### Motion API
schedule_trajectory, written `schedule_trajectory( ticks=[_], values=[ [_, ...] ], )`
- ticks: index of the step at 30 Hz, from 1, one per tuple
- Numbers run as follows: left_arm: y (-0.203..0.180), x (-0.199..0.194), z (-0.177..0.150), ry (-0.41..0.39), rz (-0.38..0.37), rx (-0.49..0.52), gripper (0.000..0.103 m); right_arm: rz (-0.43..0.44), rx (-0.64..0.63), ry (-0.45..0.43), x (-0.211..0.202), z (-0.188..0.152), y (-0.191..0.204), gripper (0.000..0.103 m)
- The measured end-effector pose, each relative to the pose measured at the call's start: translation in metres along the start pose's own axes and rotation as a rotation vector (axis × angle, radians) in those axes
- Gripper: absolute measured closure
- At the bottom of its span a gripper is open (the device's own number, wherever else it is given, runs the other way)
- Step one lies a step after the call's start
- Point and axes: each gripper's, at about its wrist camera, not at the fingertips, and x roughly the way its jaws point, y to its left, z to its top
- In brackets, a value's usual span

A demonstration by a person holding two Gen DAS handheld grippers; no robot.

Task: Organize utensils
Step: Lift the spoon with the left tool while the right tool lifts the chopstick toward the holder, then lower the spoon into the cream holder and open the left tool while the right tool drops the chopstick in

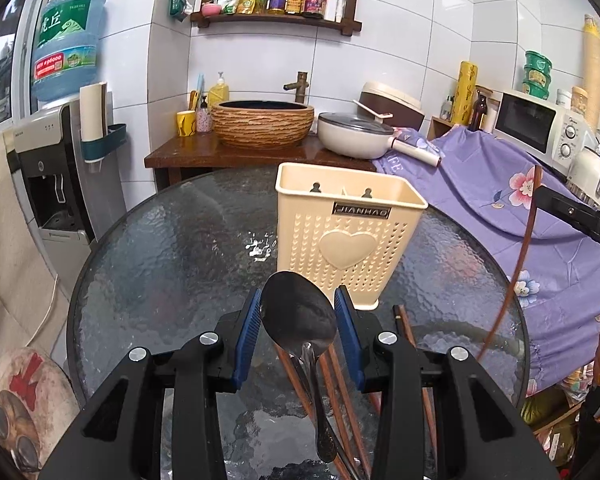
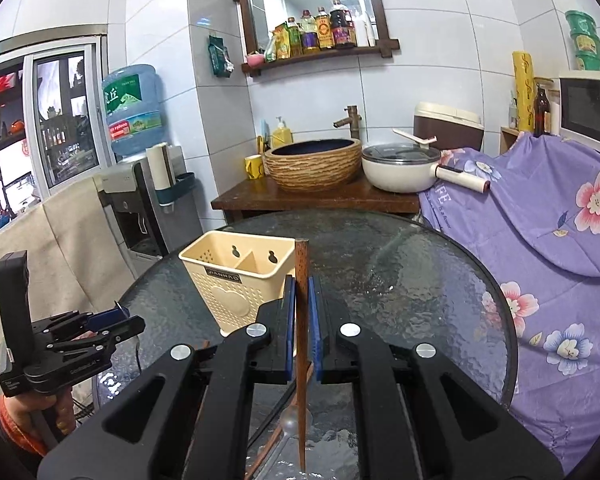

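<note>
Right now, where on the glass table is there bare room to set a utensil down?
Bare glass lies left of the beige holder toward the table rim, and right of it toward the purple cloth. The near edge is crowded: chopsticks lie under the spoon.

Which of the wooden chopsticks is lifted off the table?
The chopstick clamped upright in the right tool; the other chopsticks lie flat on the glass table.

Metal spoon (image 1: 299,317) lifted before the upright cream holder (image 1: 346,236); one chopstick (image 2: 301,320) raised.
</note>
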Motion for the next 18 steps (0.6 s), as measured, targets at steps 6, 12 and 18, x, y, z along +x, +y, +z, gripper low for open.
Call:
schedule_trajectory(
  ticks=[6,12,18],
  values=[
    [-0.003,-0.001,0.005,-0.009,-0.025,0.007,0.066,0.02,0.004,-0.008,-0.005,0.011,0.003,0.096],
    [-0.007,-0.002,0.022,-0.04,-0.052,0.005,0.066,0.03,-0.035,-0.027,-0.01,0.028,0.01,0.096],
    [-0.01,-0.003,0.079,-0.106,-0.085,-0.013,0.066,0.113,-0.023,-0.046,-0.01,0.068,0.016,0.096]
  ],
)
